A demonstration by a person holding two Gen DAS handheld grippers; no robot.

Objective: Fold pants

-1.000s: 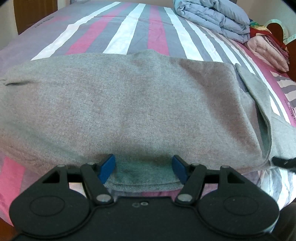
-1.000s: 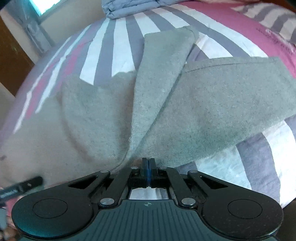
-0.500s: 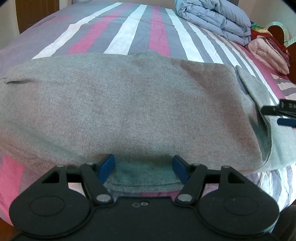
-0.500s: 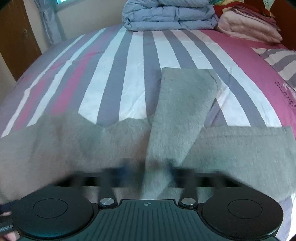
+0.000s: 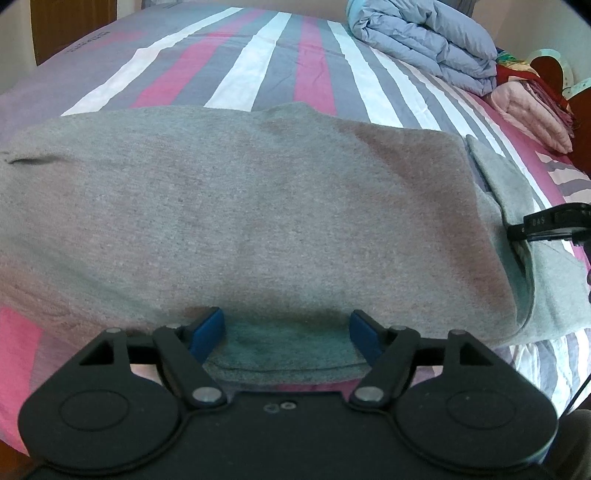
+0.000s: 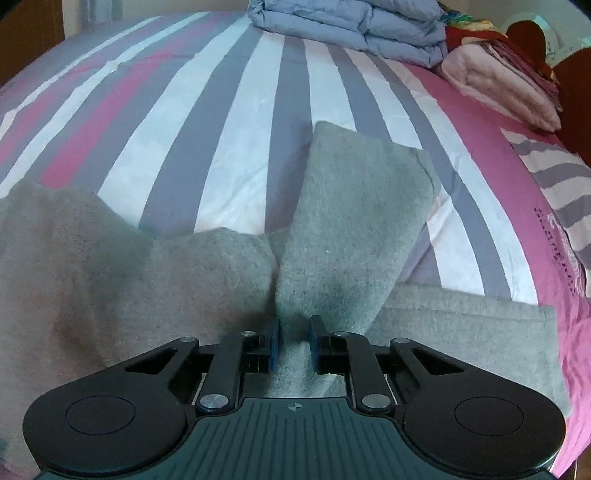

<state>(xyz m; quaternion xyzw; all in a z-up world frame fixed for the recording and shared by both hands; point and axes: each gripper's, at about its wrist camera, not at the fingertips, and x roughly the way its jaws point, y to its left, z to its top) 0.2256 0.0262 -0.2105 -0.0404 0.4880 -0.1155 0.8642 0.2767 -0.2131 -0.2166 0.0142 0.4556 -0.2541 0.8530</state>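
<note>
Grey pants [image 5: 258,221] lie across the striped bed [image 5: 273,70], folded over on themselves. My left gripper [image 5: 287,330] is open, its blue pads either side of the pants' near edge. In the right wrist view the pants [image 6: 92,280] fill the lower half, with one leg end [image 6: 354,221] folded up and away over the sheet. My right gripper [image 6: 294,349] stands partly open around a ridge of that grey cloth, the pads not pressed together. The right gripper also shows in the left wrist view [image 5: 546,221], at the pants' right end.
A folded blue duvet [image 6: 351,26] lies at the far end of the bed, with pink folded bedding [image 6: 506,85] beside it on the right. A dark wooden headboard [image 6: 569,92] stands at the far right. A wooden door [image 5: 70,22] is at the far left.
My right gripper was shut on the cloth a second ago and has opened partway, after moving forward and levelling. The folded leg now lies flatter. My left gripper has stayed open and still.
</note>
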